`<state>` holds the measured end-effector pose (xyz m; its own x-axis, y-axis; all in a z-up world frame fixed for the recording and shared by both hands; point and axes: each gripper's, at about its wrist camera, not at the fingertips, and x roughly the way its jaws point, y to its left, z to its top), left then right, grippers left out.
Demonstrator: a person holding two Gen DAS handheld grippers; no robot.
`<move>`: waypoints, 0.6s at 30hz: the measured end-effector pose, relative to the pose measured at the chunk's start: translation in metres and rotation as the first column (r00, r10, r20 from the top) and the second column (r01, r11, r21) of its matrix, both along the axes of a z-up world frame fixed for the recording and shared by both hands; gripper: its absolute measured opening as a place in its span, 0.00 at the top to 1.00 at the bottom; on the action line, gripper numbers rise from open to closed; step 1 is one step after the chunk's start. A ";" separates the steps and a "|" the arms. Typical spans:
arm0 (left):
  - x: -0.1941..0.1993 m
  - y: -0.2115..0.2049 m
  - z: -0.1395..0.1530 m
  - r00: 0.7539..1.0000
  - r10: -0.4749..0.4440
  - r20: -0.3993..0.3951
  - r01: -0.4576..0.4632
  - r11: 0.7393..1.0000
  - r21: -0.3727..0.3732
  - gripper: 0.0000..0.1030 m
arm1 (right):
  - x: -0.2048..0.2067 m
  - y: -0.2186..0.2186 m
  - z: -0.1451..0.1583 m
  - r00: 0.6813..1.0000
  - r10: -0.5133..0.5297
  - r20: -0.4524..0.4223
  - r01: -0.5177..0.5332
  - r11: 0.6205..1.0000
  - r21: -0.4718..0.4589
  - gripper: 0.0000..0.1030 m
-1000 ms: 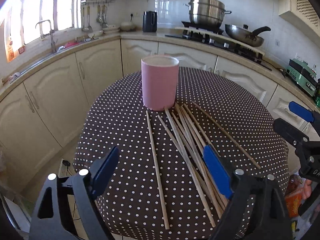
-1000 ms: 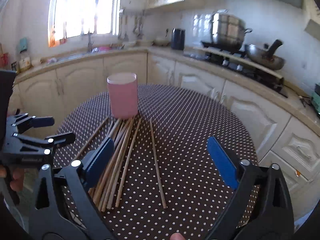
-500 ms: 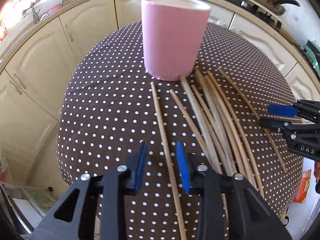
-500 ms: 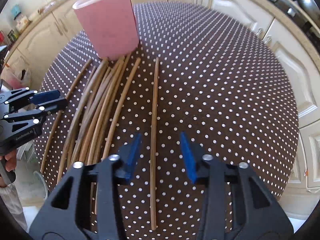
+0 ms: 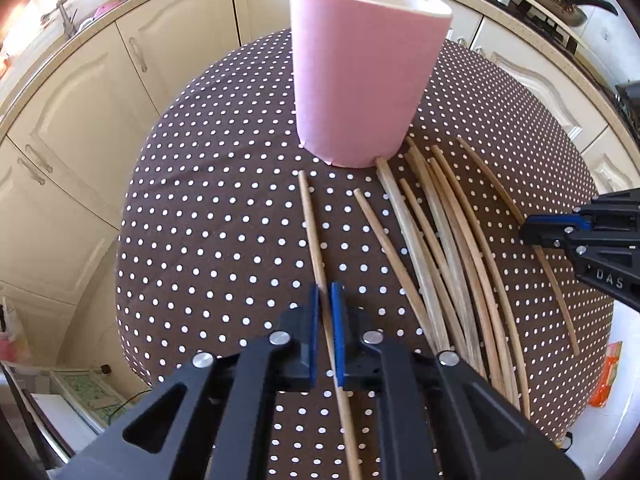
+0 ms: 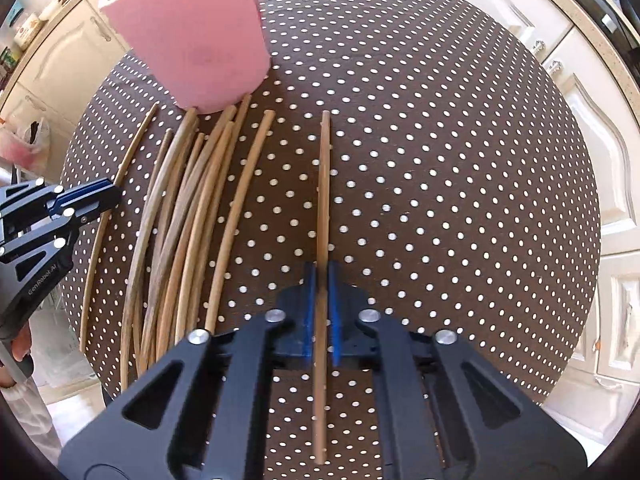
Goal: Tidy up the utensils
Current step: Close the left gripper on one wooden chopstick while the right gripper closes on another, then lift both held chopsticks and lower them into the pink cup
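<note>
Wooden chopsticks [image 5: 448, 240] fan beside pink cup [image 5: 360, 80] on dotted tablecloth [image 5: 208, 216].

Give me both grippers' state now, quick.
Left gripper: jaws shut on the leftmost chopstick of the spread.
Right gripper: jaws shut on the lone chopstick lying apart on the right.

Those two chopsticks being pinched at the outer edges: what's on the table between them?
The loose bundle of chopsticks lies between the left chopstick and the right chopstick, fanned out from the pink cup. Both wrist views show it.
</note>
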<state>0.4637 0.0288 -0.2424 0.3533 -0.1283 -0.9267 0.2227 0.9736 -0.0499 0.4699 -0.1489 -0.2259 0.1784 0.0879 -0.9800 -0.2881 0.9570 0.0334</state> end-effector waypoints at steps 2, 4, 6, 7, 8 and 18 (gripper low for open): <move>0.002 0.004 -0.001 1.000 0.007 0.006 -0.007 1.000 -0.010 0.95 | 0.004 -0.005 0.005 1.000 -0.010 0.001 0.010 1.000 0.022 0.94; 0.002 0.006 0.000 1.000 0.007 0.018 -0.007 1.000 -0.019 0.95 | 0.004 -0.011 0.010 1.000 -0.022 0.011 0.021 0.999 0.041 0.94; -0.001 0.010 0.000 1.000 0.011 0.019 -0.010 0.998 -0.056 0.95 | 0.000 -0.017 0.010 0.999 -0.030 0.025 0.029 0.998 0.059 0.94; -0.003 0.012 0.003 0.999 0.019 0.026 -0.016 0.997 -0.081 0.95 | -0.002 -0.019 0.011 0.999 -0.039 0.026 0.037 0.996 0.079 0.94; -0.014 0.017 0.006 0.999 0.024 0.042 -0.020 0.995 -0.096 0.95 | -0.005 -0.022 0.014 0.999 -0.042 0.030 0.039 0.993 0.107 0.94; -0.042 0.001 0.095 0.953 -0.021 0.302 0.082 0.978 -0.192 0.95 | -0.035 -0.061 0.089 0.977 -0.087 0.193 0.022 0.948 0.318 0.94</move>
